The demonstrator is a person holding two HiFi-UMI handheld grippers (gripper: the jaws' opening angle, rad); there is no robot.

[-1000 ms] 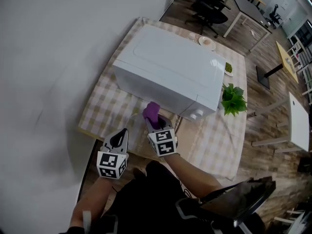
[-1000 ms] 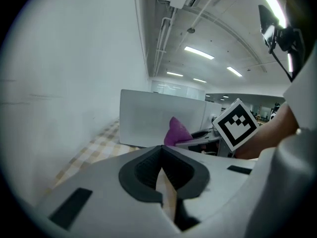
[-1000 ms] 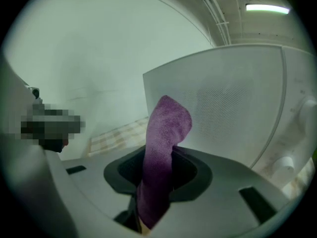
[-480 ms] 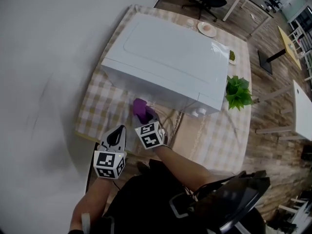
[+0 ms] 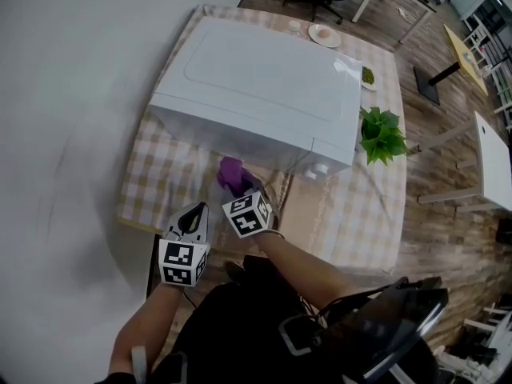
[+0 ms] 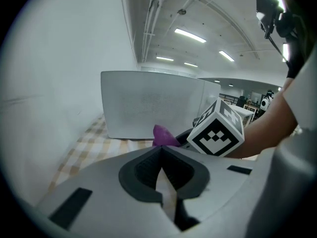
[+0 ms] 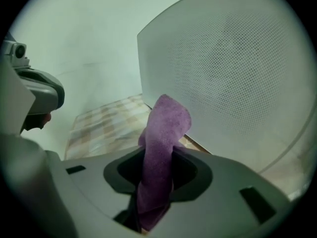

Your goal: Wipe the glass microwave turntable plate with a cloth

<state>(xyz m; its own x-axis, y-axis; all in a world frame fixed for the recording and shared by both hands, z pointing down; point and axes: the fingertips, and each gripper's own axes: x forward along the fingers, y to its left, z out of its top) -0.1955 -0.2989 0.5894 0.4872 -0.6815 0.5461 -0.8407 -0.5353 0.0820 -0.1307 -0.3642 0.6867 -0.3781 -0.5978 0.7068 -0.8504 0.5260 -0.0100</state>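
Right gripper (image 5: 243, 194) is clamped on the purple cloth (image 7: 161, 130): the cloth runs up through the jaws and a folded wad sticks out past the tips, pointing at the perforated door window of the white microwave (image 5: 256, 86). Cloth sits just in front of the microwave's near face, low, over the checked worktop (image 5: 160, 174); can't tell from any view whether it touches the door or the worktop. Left gripper (image 6: 161, 153) has its jaws together at the tips with nothing between them, only checked worktop showing through the slot behind. It hangs at the near edge of the worktop, just left of and nearer than the right gripper, close beside it but apart. From the left gripper view I see the right gripper's marker cube and my forearm on the right, the cloth tip poking up between. Glass turntable plate: too transparent to pick out for sure in any view. Green plant (image 5: 380, 134) stands at the microwave's right near corner; small plate (image 5: 324, 34) on the far side of the worktop.
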